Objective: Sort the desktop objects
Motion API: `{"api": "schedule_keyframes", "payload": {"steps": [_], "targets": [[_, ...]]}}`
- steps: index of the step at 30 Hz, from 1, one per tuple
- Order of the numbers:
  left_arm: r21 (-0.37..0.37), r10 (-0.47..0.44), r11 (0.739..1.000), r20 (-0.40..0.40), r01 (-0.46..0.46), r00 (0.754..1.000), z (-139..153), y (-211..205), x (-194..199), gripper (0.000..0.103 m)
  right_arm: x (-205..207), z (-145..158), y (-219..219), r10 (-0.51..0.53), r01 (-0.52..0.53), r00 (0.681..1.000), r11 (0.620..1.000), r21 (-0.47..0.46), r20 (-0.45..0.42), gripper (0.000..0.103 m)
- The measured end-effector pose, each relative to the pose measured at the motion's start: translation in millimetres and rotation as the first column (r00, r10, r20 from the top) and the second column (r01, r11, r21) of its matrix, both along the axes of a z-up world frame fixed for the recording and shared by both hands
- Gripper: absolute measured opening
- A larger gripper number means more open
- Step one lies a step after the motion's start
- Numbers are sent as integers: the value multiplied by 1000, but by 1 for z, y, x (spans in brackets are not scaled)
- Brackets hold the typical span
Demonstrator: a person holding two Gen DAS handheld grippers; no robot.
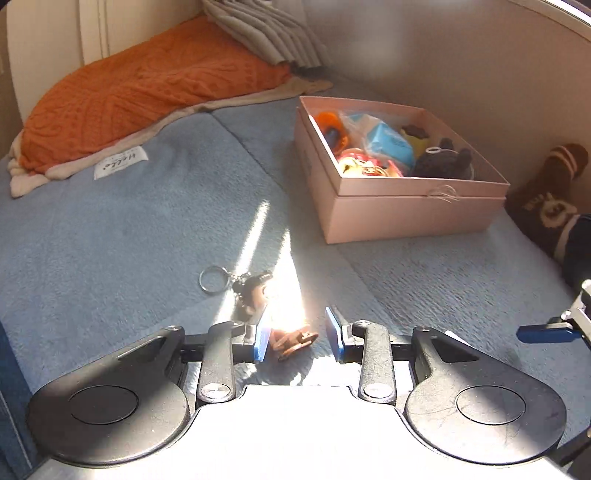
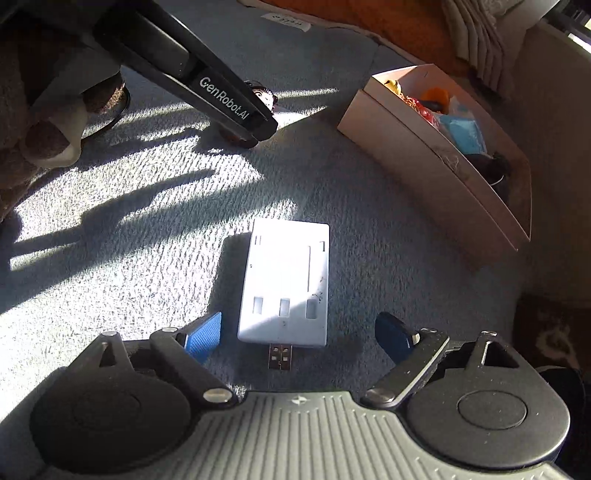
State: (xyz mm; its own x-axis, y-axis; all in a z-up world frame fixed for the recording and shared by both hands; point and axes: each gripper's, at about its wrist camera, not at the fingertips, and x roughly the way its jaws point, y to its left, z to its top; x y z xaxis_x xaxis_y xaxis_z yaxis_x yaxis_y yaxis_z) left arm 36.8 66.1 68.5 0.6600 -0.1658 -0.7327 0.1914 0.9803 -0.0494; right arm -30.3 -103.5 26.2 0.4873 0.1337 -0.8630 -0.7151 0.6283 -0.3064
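Note:
A doll keychain point(image 1: 255, 295) with a metal ring point(image 1: 212, 279) lies on the blue blanket point(image 1: 110, 240). My left gripper point(image 1: 298, 338) is open, its blue pads on either side of the doll's brown feet point(image 1: 295, 339). A white USB hub point(image 2: 286, 282) with its plug toward me lies flat on the blanket. My right gripper point(image 2: 301, 332) is open, with its pads on either side of the hub's near end. A pink box point(image 1: 399, 206) at the right holds several small toys; it also shows in the right wrist view point(image 2: 424, 147).
An orange knitted blanket point(image 1: 140, 88) and a grey folded cloth point(image 1: 266, 33) lie at the back left. A brown patterned sock point(image 1: 546, 192) lies right of the box. A wall runs along the right. The left gripper's body point(image 2: 207, 85) crosses the right wrist view.

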Motion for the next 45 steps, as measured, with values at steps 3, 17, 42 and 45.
{"api": "schedule_keyframes", "payload": {"steps": [3, 17, 42, 45], "targets": [[-30, -18, 999, 8, 18, 1000, 1, -4, -12, 67, -8, 1, 3, 74, -68, 994, 995, -79, 78, 79], [-105, 139, 984, -65, -145, 988, -10, 20, 9, 95, 41, 28, -41, -216, 291, 922, 933, 209, -320, 97], [-61, 34, 997, -41, -37, 999, -14, -2, 31, 41, -10, -14, -22, -206, 227, 971, 952, 207, -120, 103], [-90, -78, 993, -25, 75, 997, -9, -18, 19, 38, -12, -14, -20, -201, 221, 973, 953, 208, -111, 103]]}}
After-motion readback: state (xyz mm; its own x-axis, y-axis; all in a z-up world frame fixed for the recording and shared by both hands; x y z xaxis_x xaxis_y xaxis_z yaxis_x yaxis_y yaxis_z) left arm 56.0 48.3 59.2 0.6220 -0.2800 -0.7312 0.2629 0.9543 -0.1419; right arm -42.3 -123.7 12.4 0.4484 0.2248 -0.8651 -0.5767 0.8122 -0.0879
